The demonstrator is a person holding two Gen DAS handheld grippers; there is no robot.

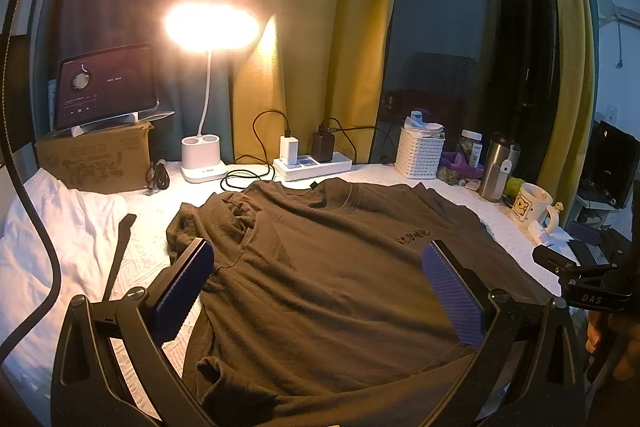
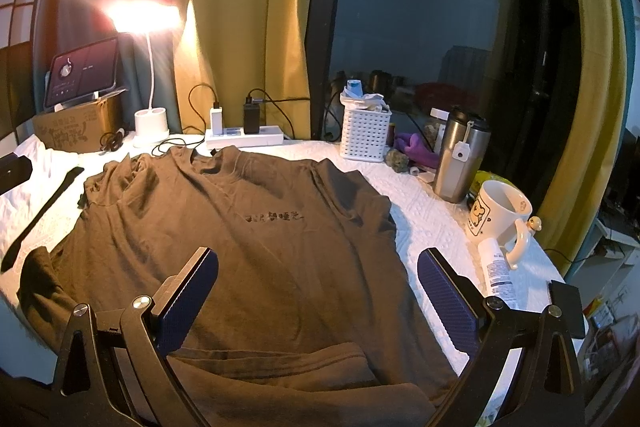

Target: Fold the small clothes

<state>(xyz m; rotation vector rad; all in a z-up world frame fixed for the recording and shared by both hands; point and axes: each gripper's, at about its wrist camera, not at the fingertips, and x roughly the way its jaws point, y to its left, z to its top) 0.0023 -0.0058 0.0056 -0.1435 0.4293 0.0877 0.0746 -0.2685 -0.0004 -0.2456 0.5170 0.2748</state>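
White bedding (image 2: pixel 420 211) carries the brown T-shirt (image 2: pixel 240 227), collar away, hem nearest both spread, empty grippers: left gripper (image 1: pixel 318 291), right gripper (image 2: pixel 318 299).

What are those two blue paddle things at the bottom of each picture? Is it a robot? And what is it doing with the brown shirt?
It's not a robot. A person holds a grabbing tool in each hand, and each tool carries a small camera looking forward along its two fingers. The blue paddles are those fingers' grippy pads.

One picture comes from the left gripper, the other from the right gripper. Both are open and hold nothing.

Under them a brown T-shirt lies spread out on a white cover, waiting to be folded.

Around the shirt you can see a lit desk lamp, a tablet on a cardboard box, a power strip with chargers, a white basket, a steel tumbler and a mug with a bear.
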